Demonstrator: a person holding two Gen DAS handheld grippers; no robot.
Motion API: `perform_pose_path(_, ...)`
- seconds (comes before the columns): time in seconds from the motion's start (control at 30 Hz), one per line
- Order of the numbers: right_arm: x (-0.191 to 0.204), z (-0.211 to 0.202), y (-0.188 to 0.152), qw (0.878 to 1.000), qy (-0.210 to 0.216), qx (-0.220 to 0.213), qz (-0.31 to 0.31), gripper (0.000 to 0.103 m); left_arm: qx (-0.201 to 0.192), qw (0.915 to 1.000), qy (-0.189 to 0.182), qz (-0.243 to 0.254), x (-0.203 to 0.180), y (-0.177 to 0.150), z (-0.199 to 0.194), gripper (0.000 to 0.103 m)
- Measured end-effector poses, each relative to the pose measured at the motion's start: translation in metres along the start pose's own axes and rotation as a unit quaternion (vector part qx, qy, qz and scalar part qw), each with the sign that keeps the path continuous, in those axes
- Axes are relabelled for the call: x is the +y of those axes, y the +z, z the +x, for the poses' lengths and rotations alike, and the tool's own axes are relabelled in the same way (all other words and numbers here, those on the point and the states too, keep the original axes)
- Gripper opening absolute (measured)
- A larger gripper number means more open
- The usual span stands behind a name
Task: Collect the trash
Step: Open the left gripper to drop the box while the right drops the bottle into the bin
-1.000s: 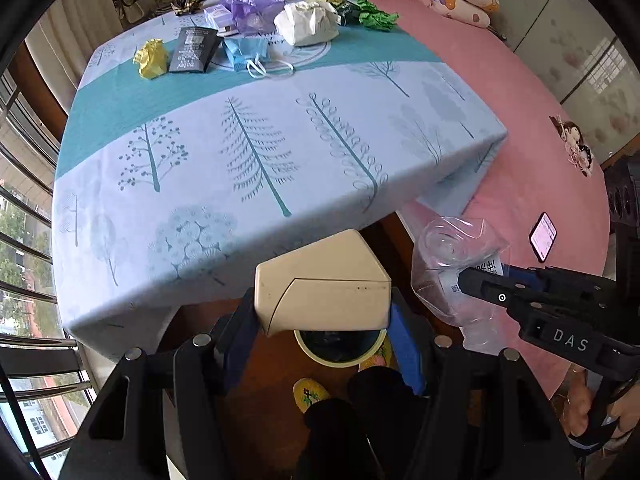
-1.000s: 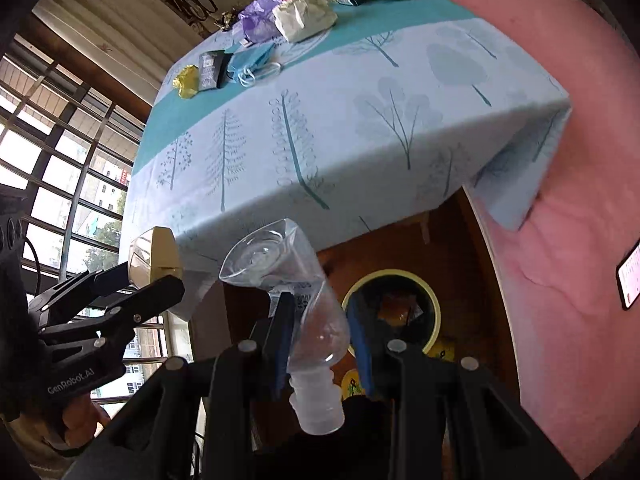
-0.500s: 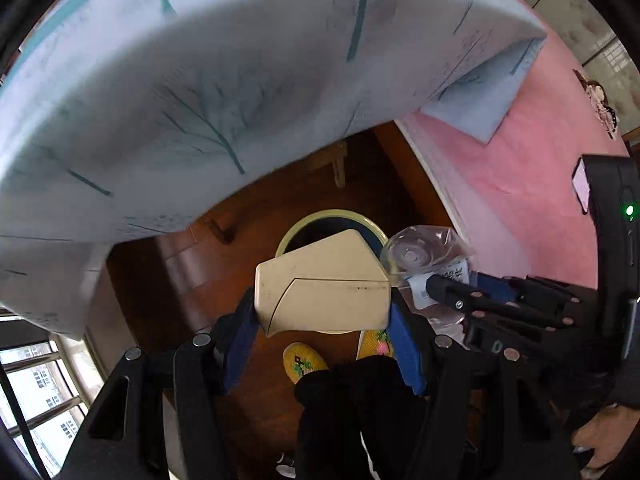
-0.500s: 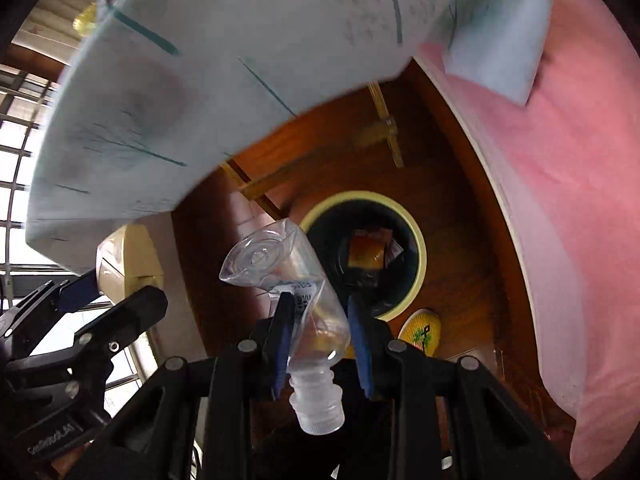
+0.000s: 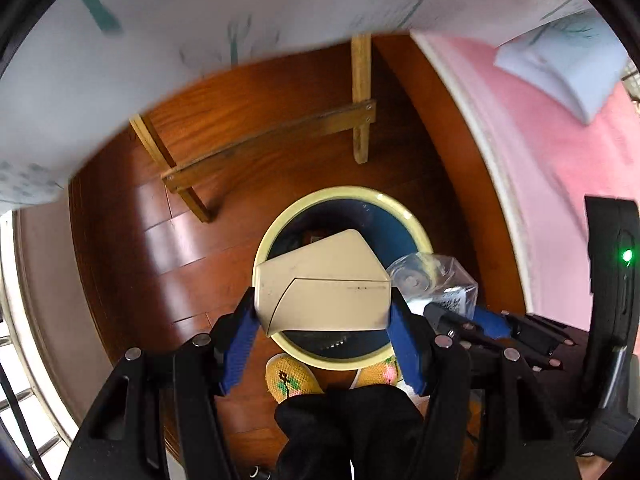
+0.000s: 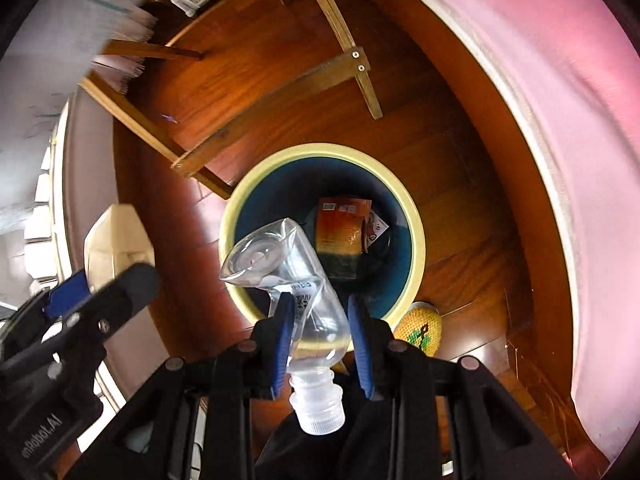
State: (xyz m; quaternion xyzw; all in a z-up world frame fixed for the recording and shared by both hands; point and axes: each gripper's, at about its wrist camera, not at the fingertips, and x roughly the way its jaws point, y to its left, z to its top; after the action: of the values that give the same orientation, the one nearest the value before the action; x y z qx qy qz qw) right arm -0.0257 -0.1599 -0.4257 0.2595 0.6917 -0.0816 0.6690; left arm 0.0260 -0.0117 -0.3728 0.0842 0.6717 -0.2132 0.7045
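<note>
- Wooden floor (image 5: 280, 128), dark red-brown, one; seen from above in both wrist views.
- Pink bed cover (image 6: 560, 80), one, along the right of both views.
- Tablecloth (image 5: 160, 20), pale with tree print, one, blurred at the top of the left wrist view; the light wooden table frame (image 5: 272, 140) shows beneath it.
- Trash bin (image 6: 416, 232), one, round, cream rim, dark blue inside, standing on the floor. Only the right wrist view shows its contents: one orange packet (image 6: 340, 232) at the bottom. In the left wrist view the held box covers most of the opening.
- Left gripper (image 5: 324, 320), pointing down over the bin, clamped on one beige box (image 5: 324, 284) held across its blue pads.
- Right gripper (image 6: 320, 344), pointing down beside the left one, closed on one crumpled clear plastic bottle (image 6: 288, 276), cap end toward the camera, base out over the bin's near rim.
- Knitted slippers, two in the left wrist view (image 5: 294, 380), just beside the bin; only one shows in the right wrist view.
</note>
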Motion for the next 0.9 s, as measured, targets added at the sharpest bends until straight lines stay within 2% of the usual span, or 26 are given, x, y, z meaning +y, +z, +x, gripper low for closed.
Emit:
perform_pose_path(0.2, -0.003, 0.021, 0.006, 1.000, 0.001, 0.017, 0.017, 0.029, 0.023, 0.9997, 0.008, -0.002, 0.007, -0.003, 0.026, 0.061)
perform_pose_path(0.23, -0.002, 0.021, 0.007, 1.000, 0.002, 0.023, 0.018, 0.029, 0.028, 0.9996, 0.009, -0.001, 0.009, -0.004, 0.029, 0.064)
perform_pose_path(0.3, -0.001, 0.020, 0.007, 0.999, -0.004, 0.026, 0.021, 0.029, 0.034, 0.9992, 0.019, -0.003, 0.015, -0.005, 0.029, 0.077)
perform_pose_path(0.4, 0.002, 0.018, 0.006, 1.000, -0.013, 0.019, 0.015, 0.035, 0.027, 0.9993, 0.023, -0.010, 0.023, -0.006, 0.023, 0.091)
perform_pose_path(0.63, 0.010, 0.002, 0.004, 1.000, -0.021, -0.002, 0.007, 0.036, -0.014, 0.9991, 0.040, 0.001, 0.032, -0.003, -0.002, 0.093)
perform_pose_path(0.9, 0.025, -0.035, -0.004, 0.999, -0.019, -0.029, -0.004, 0.036, -0.038, 0.9984, 0.040, -0.010, 0.041, -0.003, -0.043, 0.093)
